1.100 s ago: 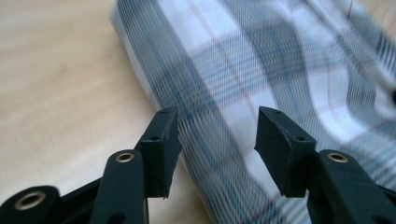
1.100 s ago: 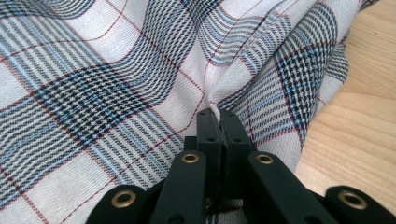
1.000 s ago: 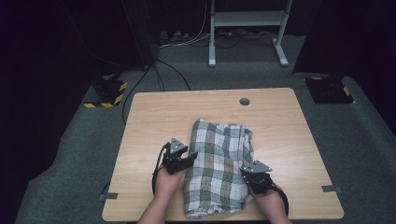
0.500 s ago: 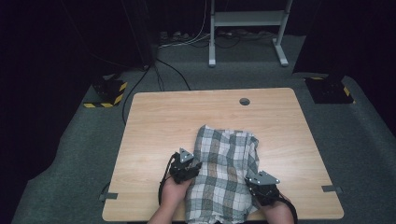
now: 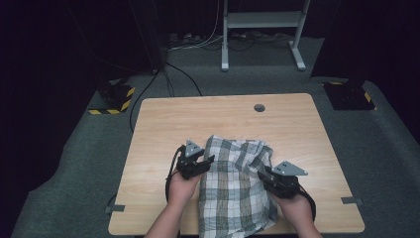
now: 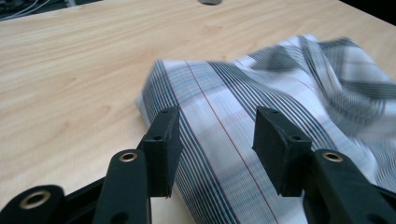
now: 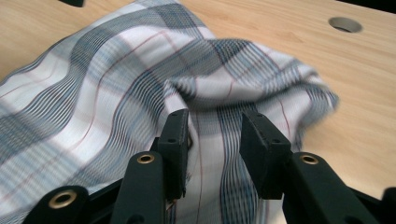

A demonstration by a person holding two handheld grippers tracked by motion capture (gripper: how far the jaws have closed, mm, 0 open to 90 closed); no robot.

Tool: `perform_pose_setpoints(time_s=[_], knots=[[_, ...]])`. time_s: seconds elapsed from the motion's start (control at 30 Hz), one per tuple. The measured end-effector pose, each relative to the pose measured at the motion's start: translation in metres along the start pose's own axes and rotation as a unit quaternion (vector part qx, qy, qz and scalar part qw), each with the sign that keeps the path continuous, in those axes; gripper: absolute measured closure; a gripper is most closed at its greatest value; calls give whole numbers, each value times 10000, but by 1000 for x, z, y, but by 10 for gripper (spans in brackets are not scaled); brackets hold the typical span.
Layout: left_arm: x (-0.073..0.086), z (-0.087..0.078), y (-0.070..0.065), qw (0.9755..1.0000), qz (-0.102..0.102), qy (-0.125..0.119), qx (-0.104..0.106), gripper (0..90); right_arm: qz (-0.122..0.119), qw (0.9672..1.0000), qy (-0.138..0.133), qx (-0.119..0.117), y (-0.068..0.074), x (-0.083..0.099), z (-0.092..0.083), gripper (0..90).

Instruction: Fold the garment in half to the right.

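Note:
A blue-and-white plaid cloth (image 5: pixel 233 183) lies rumpled on the wooden table (image 5: pixel 297 129), hanging over the near edge. My left gripper (image 5: pixel 204 159) is at the cloth's left side. In the left gripper view the gripper (image 6: pixel 217 116) has just opened a little, and the cloth's (image 6: pixel 280 93) folded edge lies under the gap, untouched by the pads. My right gripper (image 5: pixel 263 174) is at the cloth's right side. Its jaws have just been opening, and in the right gripper view the gripper (image 7: pixel 215 116) straddles a raised fold of the cloth (image 7: pixel 116 70) without pinching it.
A round cable hole (image 5: pixel 259 107) sits near the table's far edge. On the floor beyond are a metal stand's legs (image 5: pixel 225 64), cables (image 5: pixel 183 79) and yellow-black striped blocks (image 5: pixel 116 99). Bare wood lies left, right and beyond the cloth.
Both grippers drew the cloth toward the near edge, then rose and moved slightly away from it. The right gripper has let go of the cloth, whose far end is now bunched.

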State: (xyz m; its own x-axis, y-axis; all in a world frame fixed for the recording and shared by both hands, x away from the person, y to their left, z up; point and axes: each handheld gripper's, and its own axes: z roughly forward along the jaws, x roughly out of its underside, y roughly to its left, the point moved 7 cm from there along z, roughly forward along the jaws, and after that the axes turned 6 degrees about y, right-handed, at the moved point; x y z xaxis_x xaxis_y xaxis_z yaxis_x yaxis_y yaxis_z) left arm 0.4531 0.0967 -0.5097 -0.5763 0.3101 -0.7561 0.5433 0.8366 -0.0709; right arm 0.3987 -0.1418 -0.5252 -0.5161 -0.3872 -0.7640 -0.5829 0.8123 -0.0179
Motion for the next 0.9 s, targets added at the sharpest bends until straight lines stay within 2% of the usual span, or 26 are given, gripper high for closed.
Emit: perform_pose_setpoints(time_s=[0.07,0.13,0.23,0.33,0.43,0.5,0.53,0.57,0.6,0.63,0.73,0.8,0.83,0.9], knots=[[-5,13,6,9999,-99,109,0,507,81,10000,3,-58,-4,-8,10,589],[-8,25,11,9996,-137,242,-9,506,314,9992,-206,-105,-8,-19,7,595],[-11,36,14,9992,-72,376,-63,504,258,9992,-263,-127,-5,-25,-1,607],[-16,44,15,9993,-61,352,-62,502,249,9993,-21,-263,2,-19,8,583],[-20,51,14,9993,-35,359,-72,495,387,9982,306,-335,9,-8,33,569],[-19,57,14,9988,56,448,-171,499,404,9973,522,-319,11,-1,46,668],[-17,59,15,9982,106,524,-255,507,318,9973,605,-277,12,2,50,781],[-14,62,18,9972,154,615,-394,516,209,9977,620,-184,11,4,51,852],[-10,64,22,9961,195,697,-507,533,130,9979,626,-80,9,5,50,870],[-7,65,25,9956,138,741,-553,538,73,9980,628,18,6,7,48,873],[2,68,31,9964,-48,724,-438,531,29,9967,796,134,-6,19,45,874],[2,68,31,9966,-134,701,-418,528,27,9963,861,57,-11,26,46,855],[0,66,31,9966,-143,680,-433,527,50,9963,853,18,-11,26,45,815],[-6,61,29,9978,-96,525,-396,514,76,9978,663,-21,-13,18,38,763]])
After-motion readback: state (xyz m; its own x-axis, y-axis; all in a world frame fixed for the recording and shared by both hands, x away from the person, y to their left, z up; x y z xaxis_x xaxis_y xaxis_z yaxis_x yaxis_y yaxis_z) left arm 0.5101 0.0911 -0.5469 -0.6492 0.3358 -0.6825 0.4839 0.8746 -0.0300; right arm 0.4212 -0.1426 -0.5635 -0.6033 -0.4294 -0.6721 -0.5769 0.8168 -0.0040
